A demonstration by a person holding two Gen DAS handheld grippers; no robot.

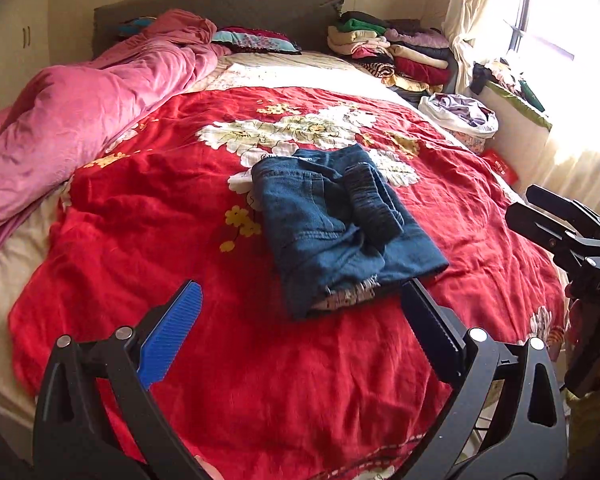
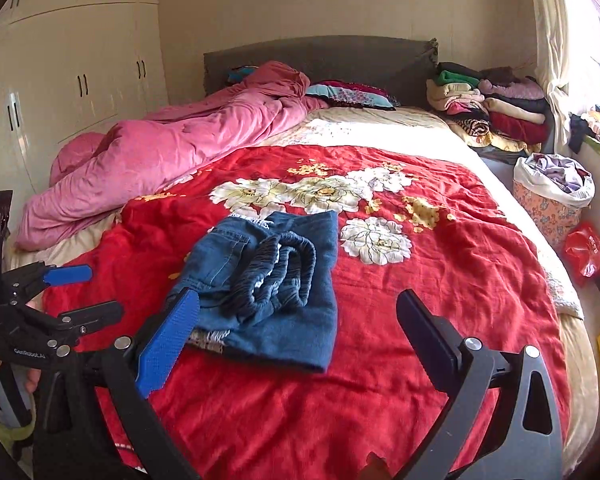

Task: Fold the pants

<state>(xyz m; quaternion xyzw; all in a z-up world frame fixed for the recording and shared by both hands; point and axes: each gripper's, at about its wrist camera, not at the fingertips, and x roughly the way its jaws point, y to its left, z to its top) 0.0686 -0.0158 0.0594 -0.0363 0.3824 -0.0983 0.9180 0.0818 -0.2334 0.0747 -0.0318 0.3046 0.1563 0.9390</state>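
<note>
The pants [image 1: 340, 228] lie folded into a compact blue bundle on the red bedspread [image 1: 180, 240], just ahead of both claws, so the folding looks finished or nearly so. The left claw [image 1: 300, 320] and right claw [image 2: 296, 328] are spread wide, holding nothing.

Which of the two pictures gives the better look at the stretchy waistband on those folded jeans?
The right wrist view: the waistband lies open toward the camera, its gathered loops clear on the jeans. In the left wrist view the waistband shows only as a narrow dark strip.
</note>
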